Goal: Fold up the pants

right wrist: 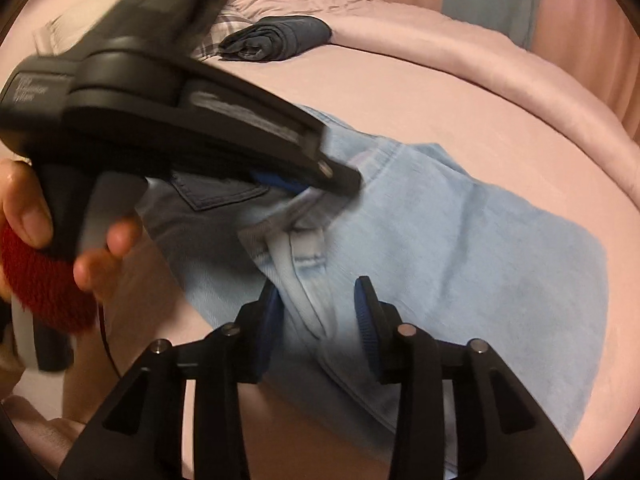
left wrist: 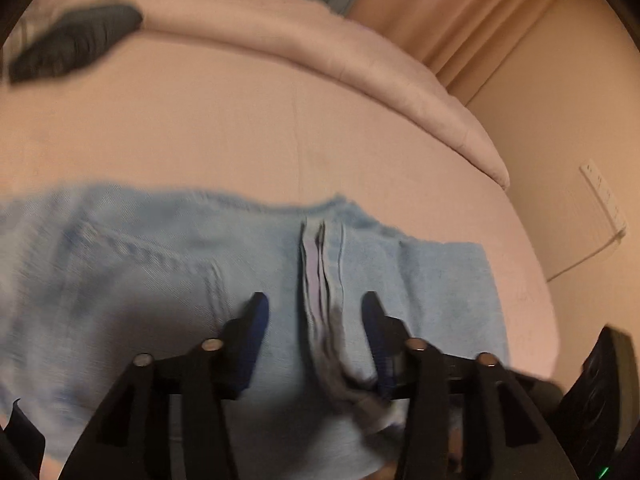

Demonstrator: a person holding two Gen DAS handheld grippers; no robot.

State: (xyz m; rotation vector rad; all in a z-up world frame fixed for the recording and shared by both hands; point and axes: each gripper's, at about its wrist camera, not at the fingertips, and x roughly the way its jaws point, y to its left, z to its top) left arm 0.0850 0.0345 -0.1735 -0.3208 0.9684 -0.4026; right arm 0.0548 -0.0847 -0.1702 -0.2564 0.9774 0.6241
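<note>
Roughly, per view:
pants: light blue jeans (right wrist: 460,240) lie folded on the pink bed sheet (right wrist: 500,128); waistband and a belt loop bunch up toward the near edge, a back pocket shows under the left tool.
left gripper (left wrist: 314,320): jaws parted, blue pads either side of a raised stack of folded denim edges; neither pad presses on it as far as the view shows. Released.
right gripper (right wrist: 318,312): jaws parted over the waistband ridge; the left pad sits just beside or against the fold, the right pad is apart from it. Not clamped.
left hand (right wrist: 60,240): wraps the left tool's handle, red fuzzy cuff at the wrist; cut off by the frame edge.
blur: left wrist view smears the denim; stitching barely reads. The left tool is also smeared in the right wrist view.
hidden: pants' near edge disappears behind both tools' bodies; the legs' layering cannot be made out.
background: dark folded garment (right wrist: 276,38) at the far side of the bed, well apart from the jeans; a plaid cloth (right wrist: 222,34) just beside it, mostly covered.
</note>
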